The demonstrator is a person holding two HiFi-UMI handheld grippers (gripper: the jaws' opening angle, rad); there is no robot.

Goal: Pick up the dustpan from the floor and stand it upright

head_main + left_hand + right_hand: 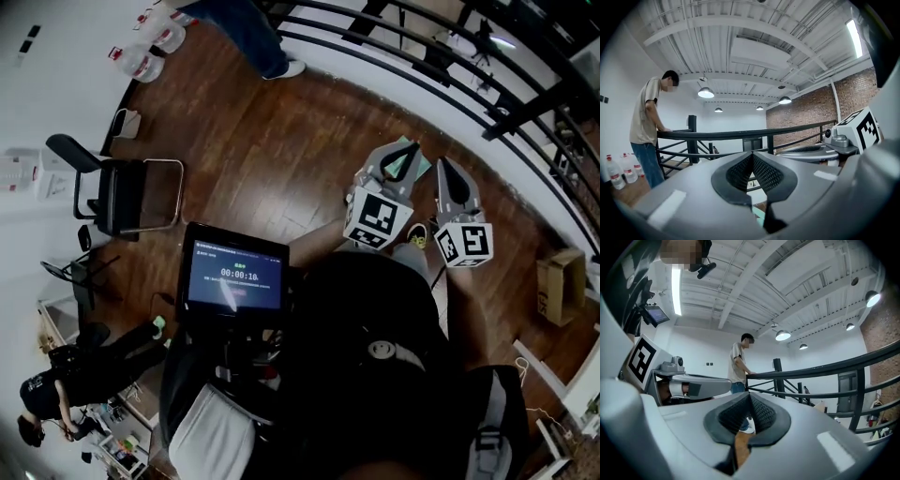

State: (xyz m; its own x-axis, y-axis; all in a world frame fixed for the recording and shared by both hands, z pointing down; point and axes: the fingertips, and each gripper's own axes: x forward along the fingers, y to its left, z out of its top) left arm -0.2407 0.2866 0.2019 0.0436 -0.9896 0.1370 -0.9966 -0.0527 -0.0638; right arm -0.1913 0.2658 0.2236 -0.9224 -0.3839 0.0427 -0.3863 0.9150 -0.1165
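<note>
No dustpan shows plainly in any view. My left gripper (411, 145) and right gripper (442, 165) are held side by side above the wooden floor, both pointing level toward the black railing (422, 56). In the left gripper view the left gripper (752, 155) has its ribbed pads meeting at the tips, with nothing held. A teal patch (759, 219) shows through the gap beneath them, and I cannot tell what it is. In the right gripper view the right gripper (749, 394) is shut and empty, with brown floor seen under its pads.
A person in jeans (253, 37) stands at the railing. Also in view are a black chair (122, 192), water bottles (150, 52), a cardboard box (560, 286), and a screen with a timer (232, 278) close below my head.
</note>
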